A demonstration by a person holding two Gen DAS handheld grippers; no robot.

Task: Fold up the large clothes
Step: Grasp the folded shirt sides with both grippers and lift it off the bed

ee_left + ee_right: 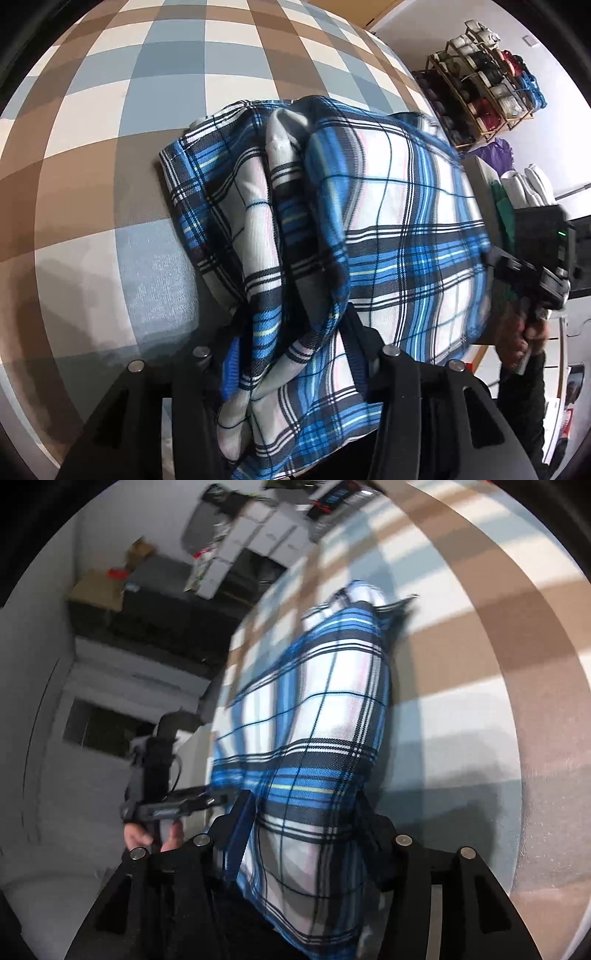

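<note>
Two black fingers of the left gripper (295,354) are seen in the left wrist view closed on a bunched fold of a blue, white and black plaid shirt (369,206), which is spread in a partly folded heap over a bed cover (110,110) checked in brown, grey-blue and cream. At the right edge of that view the right gripper (532,273) is held by a bare hand (524,339), and a rack of shoes (480,81) is seen against the far wall. In the right wrist view, which is blurred, the right gripper (306,823) is likewise clamped on a thick fold of the same shirt (325,716), the cloth being gathered between its fingers above the checked cover (480,664). The left gripper (173,805) is shown at the left, gripped by a hand (155,834).
</note>
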